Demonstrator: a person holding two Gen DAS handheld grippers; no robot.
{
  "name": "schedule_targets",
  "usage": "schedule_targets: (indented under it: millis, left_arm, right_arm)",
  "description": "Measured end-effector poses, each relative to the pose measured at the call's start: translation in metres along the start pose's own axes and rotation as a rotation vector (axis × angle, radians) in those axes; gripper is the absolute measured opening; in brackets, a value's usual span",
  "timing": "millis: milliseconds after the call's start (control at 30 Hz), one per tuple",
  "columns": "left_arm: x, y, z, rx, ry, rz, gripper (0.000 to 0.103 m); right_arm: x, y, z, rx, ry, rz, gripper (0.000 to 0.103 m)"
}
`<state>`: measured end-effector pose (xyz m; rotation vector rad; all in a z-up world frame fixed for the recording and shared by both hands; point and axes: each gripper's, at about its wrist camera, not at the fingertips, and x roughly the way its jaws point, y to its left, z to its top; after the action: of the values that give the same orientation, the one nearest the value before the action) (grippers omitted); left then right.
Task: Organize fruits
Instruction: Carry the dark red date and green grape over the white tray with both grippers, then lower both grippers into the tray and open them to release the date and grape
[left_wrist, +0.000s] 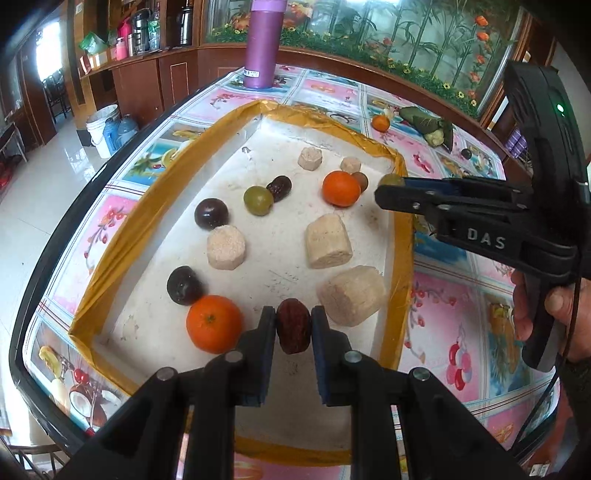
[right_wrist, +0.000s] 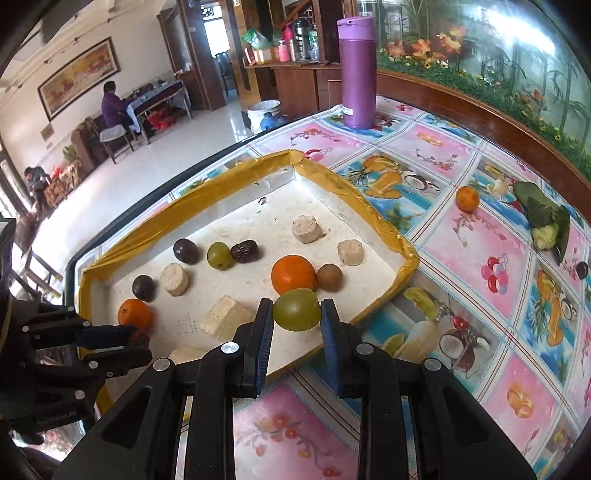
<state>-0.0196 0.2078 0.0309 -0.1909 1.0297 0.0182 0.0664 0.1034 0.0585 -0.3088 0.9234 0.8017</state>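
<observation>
Your left tongs (left_wrist: 293, 325) are clamped on a red date (left_wrist: 293, 325), pads pressing both its sides, low over the near end of the white tray (left_wrist: 354, 147) with the yellow-taped rim. Your right tongs (right_wrist: 297, 314) are clamped on a green grape (right_wrist: 297, 314), held above the tray's right edge, just in front of the big orange (right_wrist: 293, 274) and the brown longan (right_wrist: 329, 277). Already inside the tray: a second orange (left_wrist: 213, 323) at the near left, two dark plums (left_wrist: 184, 285) (left_wrist: 211, 213), another green grape (left_wrist: 258, 200) touching a second date (left_wrist: 279, 188), and several pale blocks (left_wrist: 328, 241) scattered between them. The fruit lies mixed, like kinds apart from each other, so if sorting by kind is the aim, that looks barely begun. Still out on the counter (right_wrist: 461, 229), well apart from the tray: a small orange (right_wrist: 467, 198), a small dark fruit (right_wrist: 581, 269) near the far right edge, and a green leaf-wrapped bundle (right_wrist: 545, 218); whether the bundle counts as fruit, you cannot tell from here. Judged so, most pieces are gathered, two are in hand not yet set down, and at least two remain outside. A purple flask (right_wrist: 357, 70) stands at the far corner of the counter, out of the way.
</observation>
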Motion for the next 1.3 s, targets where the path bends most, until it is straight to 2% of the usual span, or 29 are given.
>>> schedule_targets:
  millis: [467, 800, 900, 1067, 1167, 1300]
  left_arm:
    - [0.016, 0.0, -0.004, 0.045, 0.031, 0.024, 0.022]
    - [0.015, 0.002, -0.005, 0.045, 0.024, 0.011, 0.022]
    - [0.014, 0.003, -0.006, 0.048, 0.024, 0.008, 0.029]
    - [0.01, 0.006, -0.008, 0.053, 0.022, -0.006, 0.034]
    - [0.005, 0.006, -0.008, 0.056, 0.012, -0.007, 0.045]
    - [-0.007, 0.005, -0.008, 0.068, -0.031, -0.013, 0.063]
  right_arm:
    - [0.03, 0.014, -0.002, -0.136, 0.083, -0.045, 0.025]
    - [0.031, 0.019, -0.002, -0.153, 0.092, -0.077, 0.026]
    - [0.031, 0.021, -0.002, -0.158, 0.099, -0.092, 0.027]
    - [0.025, 0.025, -0.002, -0.15, 0.095, -0.119, 0.027]
    - [0.008, 0.027, -0.004, -0.124, 0.067, -0.123, 0.027]
    - [-0.024, 0.03, -0.014, -0.058, 0.014, -0.139, 0.036]
